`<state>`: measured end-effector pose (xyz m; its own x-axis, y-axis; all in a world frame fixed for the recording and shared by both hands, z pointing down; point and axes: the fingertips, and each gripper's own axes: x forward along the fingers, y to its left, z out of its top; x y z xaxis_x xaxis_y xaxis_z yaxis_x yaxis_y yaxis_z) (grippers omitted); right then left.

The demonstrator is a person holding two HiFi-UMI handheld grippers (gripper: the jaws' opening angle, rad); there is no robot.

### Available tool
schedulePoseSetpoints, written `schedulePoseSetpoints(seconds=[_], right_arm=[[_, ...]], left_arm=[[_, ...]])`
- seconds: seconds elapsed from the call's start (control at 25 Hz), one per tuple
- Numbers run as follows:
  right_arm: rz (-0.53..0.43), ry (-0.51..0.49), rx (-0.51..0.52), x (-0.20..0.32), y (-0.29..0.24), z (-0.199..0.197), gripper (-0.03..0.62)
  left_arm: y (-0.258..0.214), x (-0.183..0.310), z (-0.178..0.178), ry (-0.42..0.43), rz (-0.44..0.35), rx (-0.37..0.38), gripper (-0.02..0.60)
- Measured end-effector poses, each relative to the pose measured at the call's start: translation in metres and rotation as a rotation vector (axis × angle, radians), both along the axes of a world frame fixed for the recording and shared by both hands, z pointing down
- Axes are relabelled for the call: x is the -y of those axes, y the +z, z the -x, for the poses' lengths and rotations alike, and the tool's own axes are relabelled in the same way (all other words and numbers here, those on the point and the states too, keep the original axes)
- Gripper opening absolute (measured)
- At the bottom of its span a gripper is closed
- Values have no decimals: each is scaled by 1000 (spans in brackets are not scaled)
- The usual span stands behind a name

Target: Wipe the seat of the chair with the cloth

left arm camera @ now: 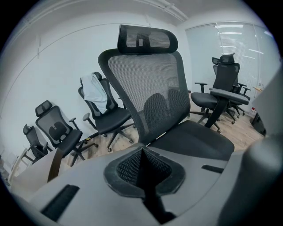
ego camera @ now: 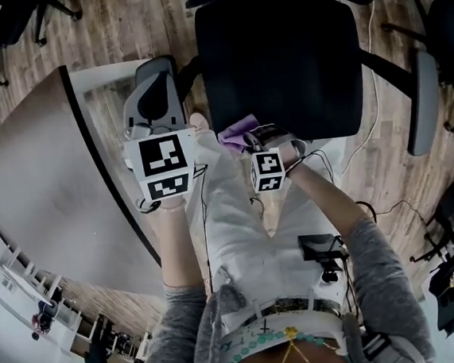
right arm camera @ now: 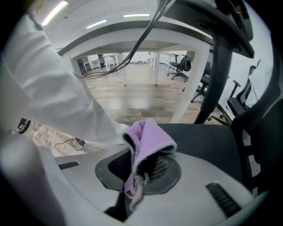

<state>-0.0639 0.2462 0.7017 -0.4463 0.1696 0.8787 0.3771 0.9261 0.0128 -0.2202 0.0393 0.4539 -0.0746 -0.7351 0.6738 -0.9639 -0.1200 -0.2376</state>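
The cloth is a lilac terry rag with a pale hem. It is folded and bunched, pinched in the closed jaws of the right gripper. It sits at the 7 o'clock edge of the broad black seat of the chair.

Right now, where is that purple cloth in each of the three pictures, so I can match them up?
Head view: the purple cloth shows just below centre, at the near edge of the chair seat.
Left gripper view: not in it.
Right gripper view: the purple cloth is at centre, pinched in the right gripper.
Shared landmark: the black chair seat, also in the left and right gripper views.
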Motion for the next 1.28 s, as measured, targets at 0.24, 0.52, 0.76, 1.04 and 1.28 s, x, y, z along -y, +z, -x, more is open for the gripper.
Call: schedulePoseSetpoints(seconds=[0.24, 0.52, 0.76, 1.04, 1.28], right_arm=[[-37, -17, -69, -8, 27, 5, 48], [-94, -98, -42, -10, 28, 7, 48], [-105, -110, -45, -11, 28, 3, 48], [-119, -135, -75, -11, 33, -21, 48], [-116, -125, -106, -6, 37, -43, 48]], left_arm=[[0, -1, 0, 3, 0, -7, 3], [-1, -2, 2, 2, 1, 6, 3], [-1, -1, 2, 3, 1, 3, 3], [-2, -1, 2, 2, 0, 7, 3], [-3, 0, 2, 3, 2, 10, 3]])
